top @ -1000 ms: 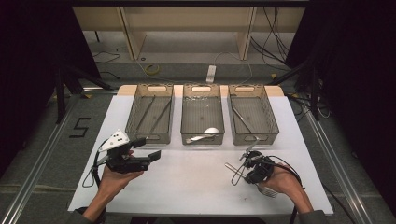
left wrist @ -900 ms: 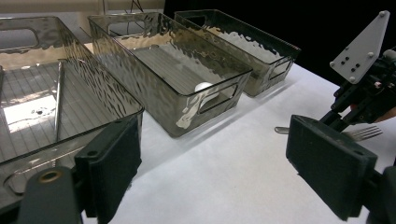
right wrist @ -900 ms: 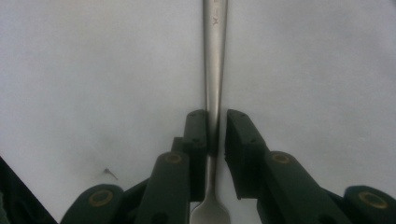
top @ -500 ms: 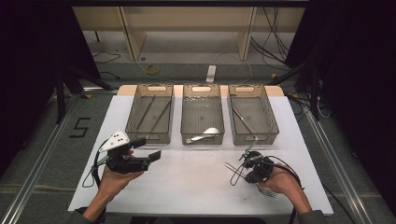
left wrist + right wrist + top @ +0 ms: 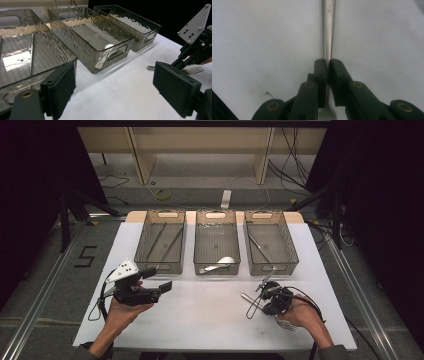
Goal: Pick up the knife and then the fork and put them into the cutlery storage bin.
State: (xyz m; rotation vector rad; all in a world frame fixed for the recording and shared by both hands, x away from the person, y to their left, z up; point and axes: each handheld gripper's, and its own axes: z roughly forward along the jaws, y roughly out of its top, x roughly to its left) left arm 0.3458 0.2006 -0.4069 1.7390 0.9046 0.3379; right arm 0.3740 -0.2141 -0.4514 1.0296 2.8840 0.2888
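My right tongs clamp the fork, their jaws having just closed on its handle. My left tongs stand wide, empty, the bins ahead of them.

On the white-covered bench, three clear ribbed plastic bins stand side by side, while the right claw pinches a silver metal fork and the left claw gapes empty.

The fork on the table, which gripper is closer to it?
Right. The right gripper is clamped on the fork; the left gripper hangs open, well off to its left.
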